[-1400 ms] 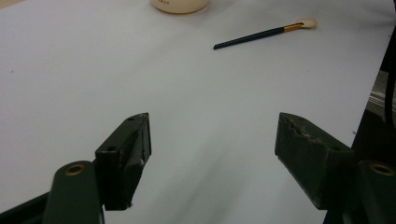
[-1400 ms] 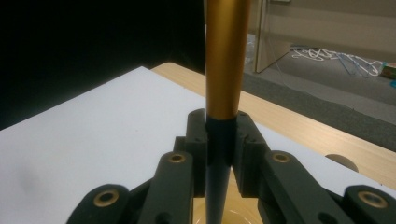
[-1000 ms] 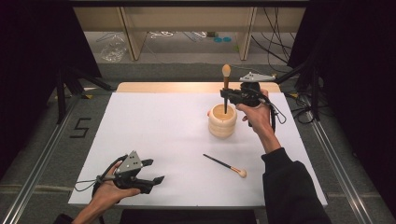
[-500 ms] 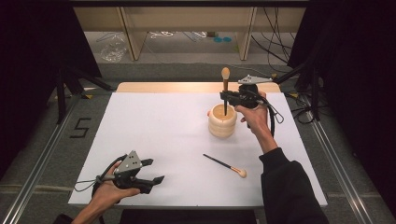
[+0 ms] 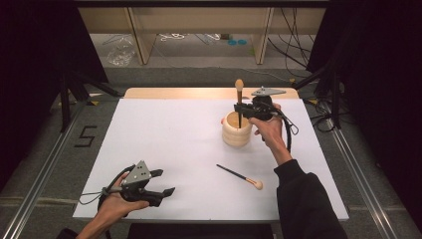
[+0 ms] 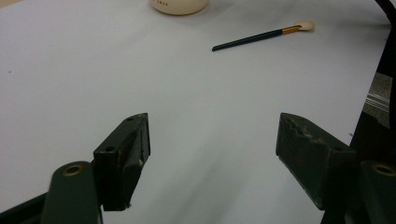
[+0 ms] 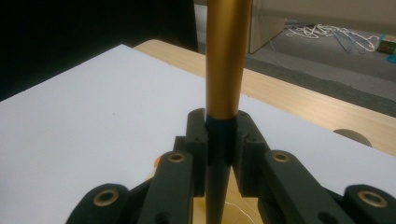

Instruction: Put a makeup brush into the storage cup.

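Right gripper (image 5: 241, 108) clamped on upright brush (image 5: 239, 102), handle down, for dropping into holder (image 5: 237, 129). Left gripper (image 5: 161, 182) released, idle near second brush (image 5: 241, 177).

Makeup brush (image 5: 239, 99): dark slender handle, gold ferrule, tan rounded head. Upright, head uppermost, handle tip pointing down into the holder's mouth; clamped at the handle just below the ferrule.

Holder (image 5: 237, 129): cream, ribbed, round wooden pot, open top. Upright on the white bench, right of centre.

Second brush (image 5: 241, 177): dark handle, pale head. Lying flat on the bench, nearer than the holder, well apart from it.
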The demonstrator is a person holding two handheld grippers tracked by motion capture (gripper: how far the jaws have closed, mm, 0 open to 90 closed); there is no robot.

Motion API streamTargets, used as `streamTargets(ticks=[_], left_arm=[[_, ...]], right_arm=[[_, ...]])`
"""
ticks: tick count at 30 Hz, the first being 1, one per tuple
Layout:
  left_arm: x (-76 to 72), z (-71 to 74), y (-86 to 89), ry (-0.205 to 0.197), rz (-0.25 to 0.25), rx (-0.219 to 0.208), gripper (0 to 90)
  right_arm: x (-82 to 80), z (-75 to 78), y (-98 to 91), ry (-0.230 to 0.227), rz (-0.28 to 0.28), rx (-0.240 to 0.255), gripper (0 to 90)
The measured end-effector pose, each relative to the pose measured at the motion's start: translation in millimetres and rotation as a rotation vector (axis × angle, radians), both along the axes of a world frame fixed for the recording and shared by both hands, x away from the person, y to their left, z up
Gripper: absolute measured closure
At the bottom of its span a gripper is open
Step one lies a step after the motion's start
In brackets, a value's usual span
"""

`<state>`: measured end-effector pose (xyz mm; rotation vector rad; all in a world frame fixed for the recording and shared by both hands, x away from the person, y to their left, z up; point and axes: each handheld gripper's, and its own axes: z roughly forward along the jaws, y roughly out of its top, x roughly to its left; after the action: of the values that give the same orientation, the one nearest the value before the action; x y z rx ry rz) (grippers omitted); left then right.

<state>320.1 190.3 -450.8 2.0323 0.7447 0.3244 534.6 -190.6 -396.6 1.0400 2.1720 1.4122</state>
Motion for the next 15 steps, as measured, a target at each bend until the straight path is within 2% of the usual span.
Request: streamTargets(ticks=[3, 9, 15], left_arm=[[0.3, -0.3, -0.6, 0.003, -0.001, -0.011, 26.3], [-0.1, 1.1, 0.3, 0.005, -0.004, 0.002, 26.3], [-0.3, 0.6, 0.0, 0.003, -0.005, -0.001, 26.4]], right_arm=[[0.1, -2.5, 1.1, -0.016, 0.006, 0.002, 79.2], [-0.3, -13.2, 0.8, 0.014, 0.000, 0.014, 79.1], [-0.2, -15.8, 1.3, 0.013, 0.009, 0.007, 76.4]])
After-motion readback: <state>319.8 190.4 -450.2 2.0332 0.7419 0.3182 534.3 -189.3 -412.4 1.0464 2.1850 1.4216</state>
